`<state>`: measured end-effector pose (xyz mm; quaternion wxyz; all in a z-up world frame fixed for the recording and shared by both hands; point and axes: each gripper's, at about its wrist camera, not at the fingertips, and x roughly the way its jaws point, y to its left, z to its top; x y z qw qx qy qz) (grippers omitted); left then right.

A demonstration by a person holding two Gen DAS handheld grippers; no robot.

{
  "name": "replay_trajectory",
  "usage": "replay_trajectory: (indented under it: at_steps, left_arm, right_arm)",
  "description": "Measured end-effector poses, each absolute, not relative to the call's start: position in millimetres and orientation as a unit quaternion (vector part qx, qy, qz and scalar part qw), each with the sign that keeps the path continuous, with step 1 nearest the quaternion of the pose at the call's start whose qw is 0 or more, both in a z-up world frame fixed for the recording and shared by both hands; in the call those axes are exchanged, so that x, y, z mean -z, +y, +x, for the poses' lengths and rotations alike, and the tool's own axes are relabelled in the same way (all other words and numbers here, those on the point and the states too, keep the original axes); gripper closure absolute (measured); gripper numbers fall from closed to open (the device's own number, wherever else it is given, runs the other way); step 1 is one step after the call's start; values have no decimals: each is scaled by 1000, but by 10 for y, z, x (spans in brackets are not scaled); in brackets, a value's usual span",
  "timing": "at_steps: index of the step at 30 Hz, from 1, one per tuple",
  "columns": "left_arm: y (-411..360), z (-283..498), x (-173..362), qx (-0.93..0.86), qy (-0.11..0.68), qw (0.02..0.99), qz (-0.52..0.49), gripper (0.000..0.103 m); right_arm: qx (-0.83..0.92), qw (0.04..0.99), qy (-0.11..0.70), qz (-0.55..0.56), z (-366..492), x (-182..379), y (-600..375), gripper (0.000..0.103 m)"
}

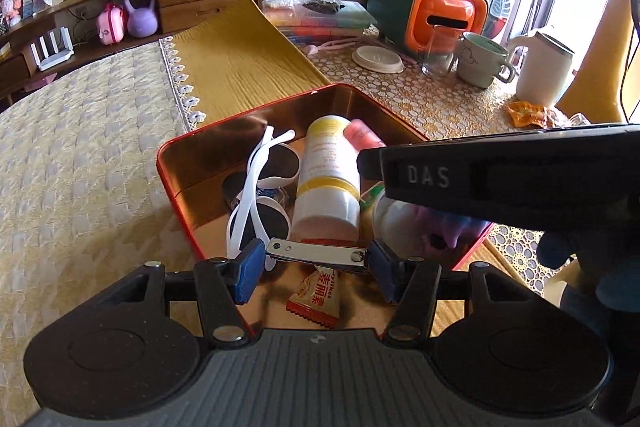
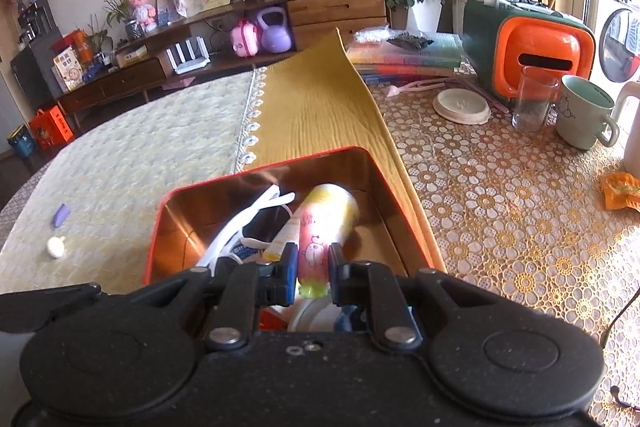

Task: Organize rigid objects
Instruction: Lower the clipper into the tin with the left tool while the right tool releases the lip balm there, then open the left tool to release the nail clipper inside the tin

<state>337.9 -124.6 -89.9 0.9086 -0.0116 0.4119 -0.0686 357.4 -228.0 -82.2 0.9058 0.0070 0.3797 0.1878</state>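
While half-wide, left jaws on nail clipper (image 1: 316, 255); right, pink tube (image 2: 314, 251).

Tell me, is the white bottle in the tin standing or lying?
Lying. The white bottle rests on its side on the floor of the tin, beside the sunglasses.

A cloth-covered table (image 2: 500, 187) carries a red tin (image 2: 154, 227), mug (image 2: 584, 117) and glass (image 2: 534, 99).

tin (image 2: 256, 183): crowded, bottle (image 1: 326, 167) mid | free: bare cloth (image 1: 80, 131) left of tin
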Motion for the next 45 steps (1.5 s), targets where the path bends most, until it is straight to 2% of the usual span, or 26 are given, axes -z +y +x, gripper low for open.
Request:
replay_trajectory:
  at_steps: [13,22,27,45]
  left_arm:
    - [-1320,3484,975,80,426,901,2,46]
    - [-1334,3433,968,83,428,900,-1,46]
    - [-1311,3353,892,85,421,903,-3,42]
    - [-1039,2831,438,83,383,920,-10,39]
  right_arm:
    - [-197,905,378,-8,3522,851,-2227,83]
    - [-208,903,375,3,3477,787,-2258,73]
    - [-214,903,374,10,3405,741,-2278,67]
    - [-234,909,345,17,2905,365,-2260,52]
